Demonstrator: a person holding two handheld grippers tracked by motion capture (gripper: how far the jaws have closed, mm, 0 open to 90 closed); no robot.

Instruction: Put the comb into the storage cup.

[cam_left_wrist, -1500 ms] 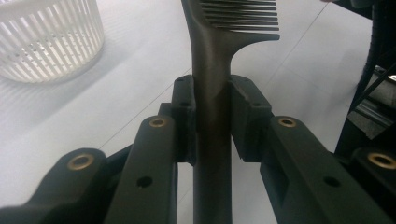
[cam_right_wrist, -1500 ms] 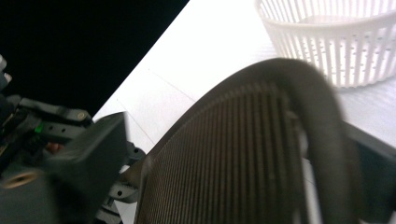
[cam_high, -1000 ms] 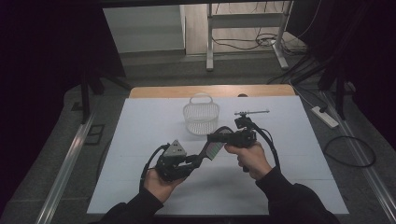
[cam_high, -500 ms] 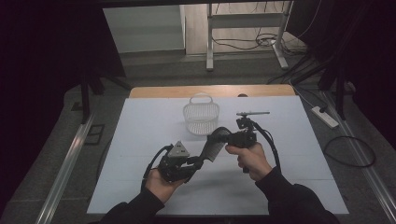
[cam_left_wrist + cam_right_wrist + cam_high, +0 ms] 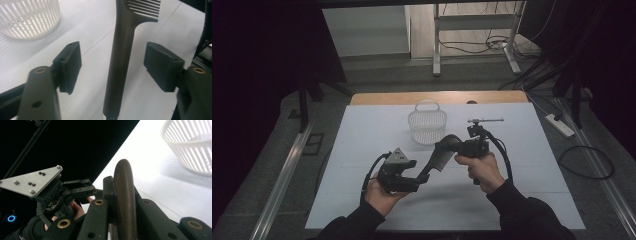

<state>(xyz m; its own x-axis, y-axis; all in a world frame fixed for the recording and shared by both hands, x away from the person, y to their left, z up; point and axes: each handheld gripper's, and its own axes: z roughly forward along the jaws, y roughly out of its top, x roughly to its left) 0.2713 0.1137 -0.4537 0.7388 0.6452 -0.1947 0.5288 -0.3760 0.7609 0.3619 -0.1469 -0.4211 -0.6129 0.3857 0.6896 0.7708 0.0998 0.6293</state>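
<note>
So we've got a dark brown, hard plastic comb (image 5: 439,159) with a long straight handle and wide teeth, hanging in the air over the white counter (image 5: 362,145) between the two grippers, at about 6 o'clock from the white slatted plastic basket (image 5: 427,126) with the loop handle. The right gripper (image 5: 122,202) has its fingers pinching the comb's rounded spine at the toothed end, and that looks like the only real grip on it right now. The left gripper (image 5: 112,67) has just been opening its fingers: they now stand spread on either side of the handle, with clear gaps on both sides, not touching it. Handling-wise, we'd guess this thing is light and stiff and won't flex much, but the surface looks smooth and a bit glossy, so it could pivot or slide in a pinch on the curved spine. The flat handle looks like the better place to grab, right around the middle; the teeth look thin, so we'd keep the pads off those. The basket looks light too, with thin ribs and open slats, so it'd probably scoot if bumped. The counter surface is matte with faint seams.
</note>
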